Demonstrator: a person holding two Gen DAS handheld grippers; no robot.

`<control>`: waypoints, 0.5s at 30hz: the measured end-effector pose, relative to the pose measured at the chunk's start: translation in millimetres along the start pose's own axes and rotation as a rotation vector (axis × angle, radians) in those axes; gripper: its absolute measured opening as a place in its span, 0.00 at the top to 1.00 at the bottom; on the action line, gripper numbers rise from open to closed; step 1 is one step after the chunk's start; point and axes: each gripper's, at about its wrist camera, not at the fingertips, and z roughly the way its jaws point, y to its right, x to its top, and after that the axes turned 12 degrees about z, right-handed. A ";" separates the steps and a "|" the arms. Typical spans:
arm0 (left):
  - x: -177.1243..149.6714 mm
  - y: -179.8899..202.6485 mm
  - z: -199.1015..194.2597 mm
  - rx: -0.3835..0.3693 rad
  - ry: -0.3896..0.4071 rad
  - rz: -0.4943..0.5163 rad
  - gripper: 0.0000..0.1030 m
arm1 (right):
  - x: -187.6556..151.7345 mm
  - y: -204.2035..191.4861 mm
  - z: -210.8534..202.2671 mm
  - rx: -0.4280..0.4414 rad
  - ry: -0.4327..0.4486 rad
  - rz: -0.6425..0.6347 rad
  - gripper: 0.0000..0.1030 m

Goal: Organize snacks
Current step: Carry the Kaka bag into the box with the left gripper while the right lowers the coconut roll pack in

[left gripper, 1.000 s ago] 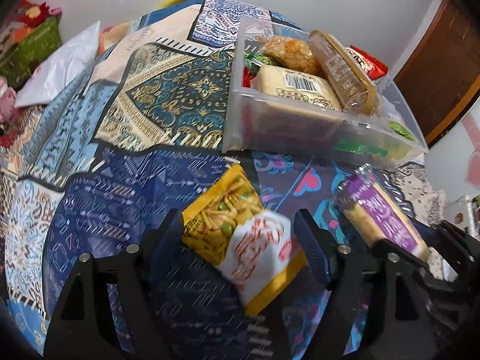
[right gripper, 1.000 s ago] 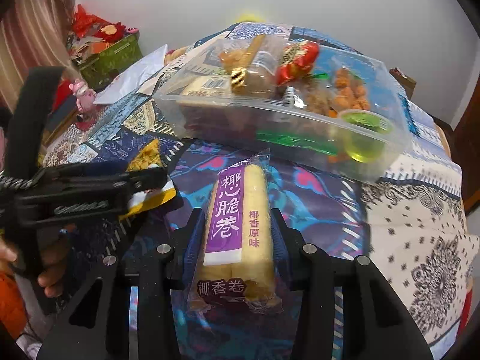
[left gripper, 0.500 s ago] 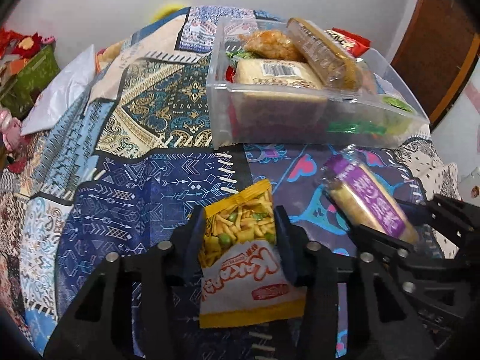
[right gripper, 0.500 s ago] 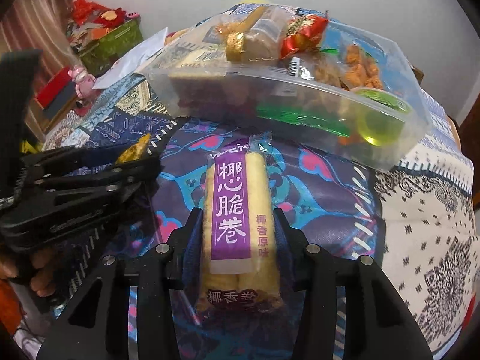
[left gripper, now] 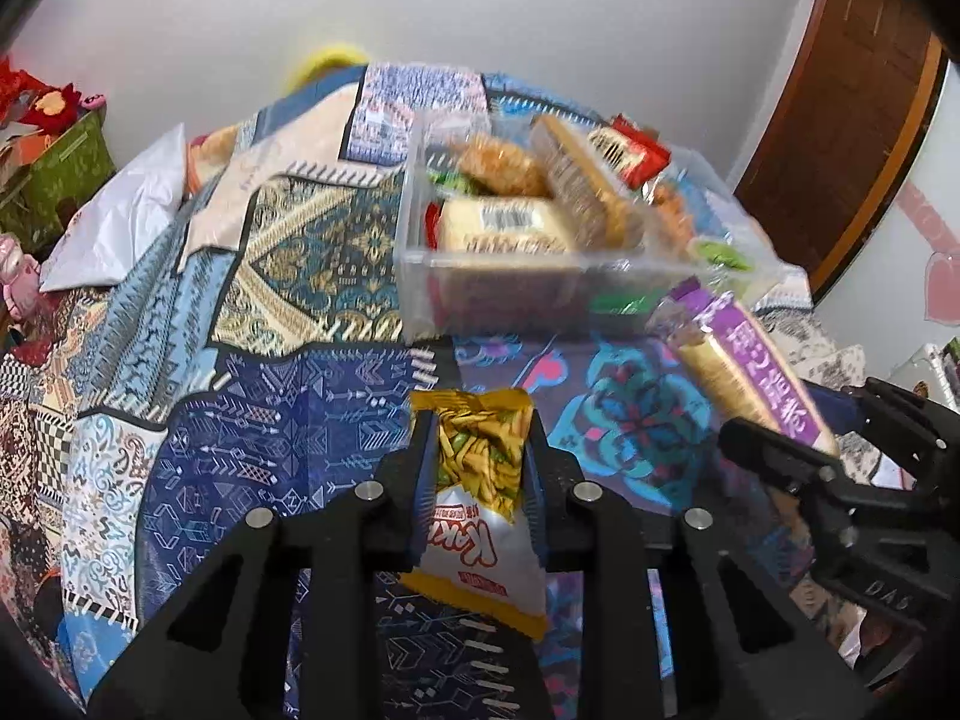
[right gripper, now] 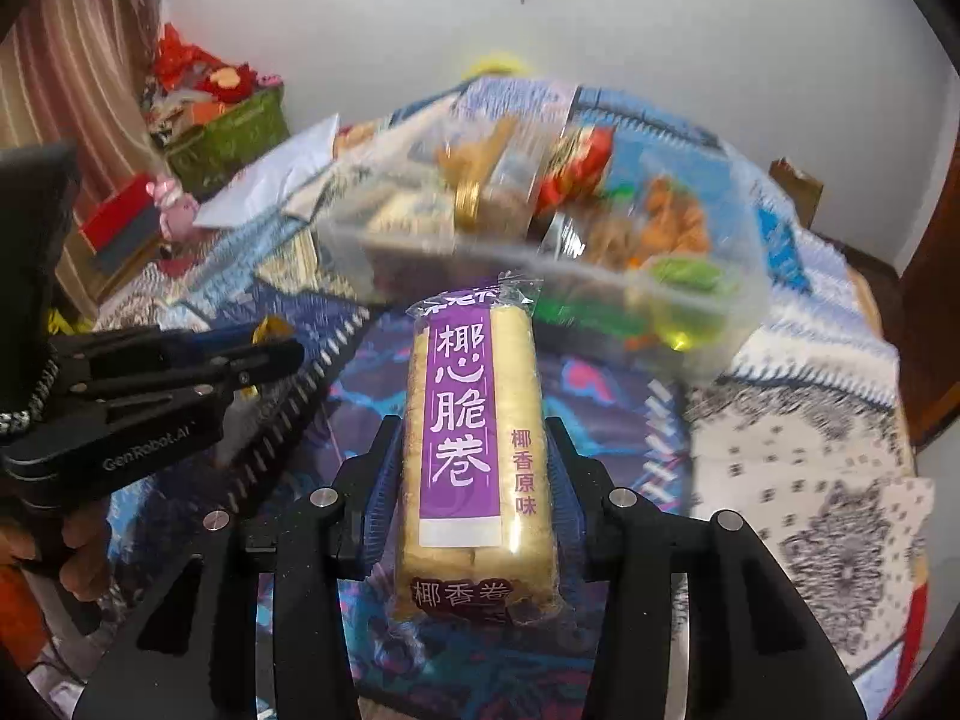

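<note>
A yellow and white snack bag (left gripper: 480, 468) sits between the fingers of my left gripper (left gripper: 477, 420), whose jaws are closing and press on its sides; it hangs above the patterned bedspread (left gripper: 288, 420). My right gripper (right gripper: 473, 426) is shut on a long roll pack with a purple label (right gripper: 462, 420), held up in front of the clear plastic bin (right gripper: 600, 276). The bin (left gripper: 498, 294) holds several wrapped snacks. In the left wrist view the roll pack (left gripper: 750, 372) and right gripper (left gripper: 834, 432) are at the right. The left gripper (right gripper: 282, 348) shows at the left of the right wrist view.
A white plastic bag (left gripper: 120, 228) and a green box (left gripper: 54, 174) lie at the far left. A wooden door (left gripper: 840, 120) stands at the right behind the bin. A hand (right gripper: 78, 546) holds the left gripper's handle.
The left jaws have come together on the yellow bag and raised it off the bedspread. The right gripper has lifted the roll pack higher, with the bin now behind its top.
</note>
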 end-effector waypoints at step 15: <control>62.8 -1.6 -43.9 -0.002 0.179 -0.003 0.76 | 43.7 18.3 -38.4 -0.019 0.173 0.052 0.59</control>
